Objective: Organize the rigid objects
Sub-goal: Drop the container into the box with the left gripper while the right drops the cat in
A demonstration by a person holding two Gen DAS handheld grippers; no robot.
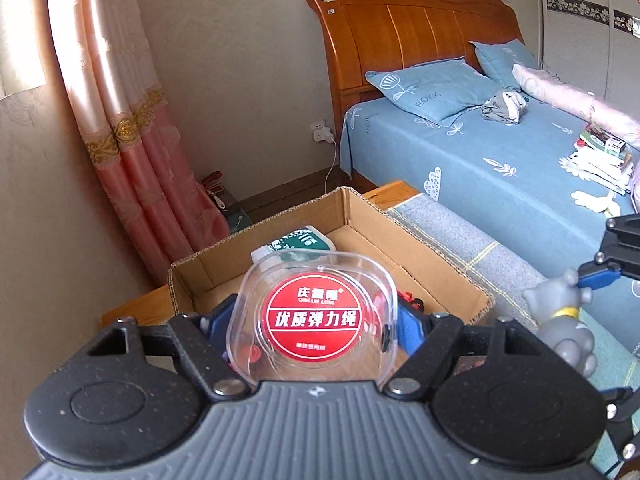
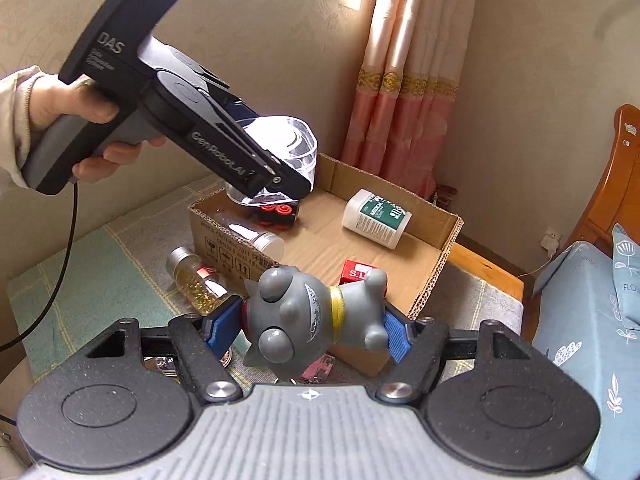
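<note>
In the left wrist view, a clear plastic case (image 1: 320, 312) with a red label is clamped between the left tongs (image 1: 318, 320), above the cardboard box (image 1: 404, 240) ahead.

In the right wrist view, a grey cat figurine (image 2: 308, 316) is clamped sideways between the right tongs (image 2: 310, 326); the box (image 2: 436, 264) lies just beyond, a white bottle (image 2: 376, 218) inside.

right gripper (image 2: 316, 326) clamps grey cat figurine (image 2: 308, 316) sideways, lower centre | left gripper (image 2: 276, 160) upper left, clear plastic case (image 2: 292, 140) between its fingers, above cardboard box (image 2: 436, 280) | white bottle (image 2: 376, 218) lying inside box | glass jar of gold beads (image 2: 196, 280) just left of box
</note>
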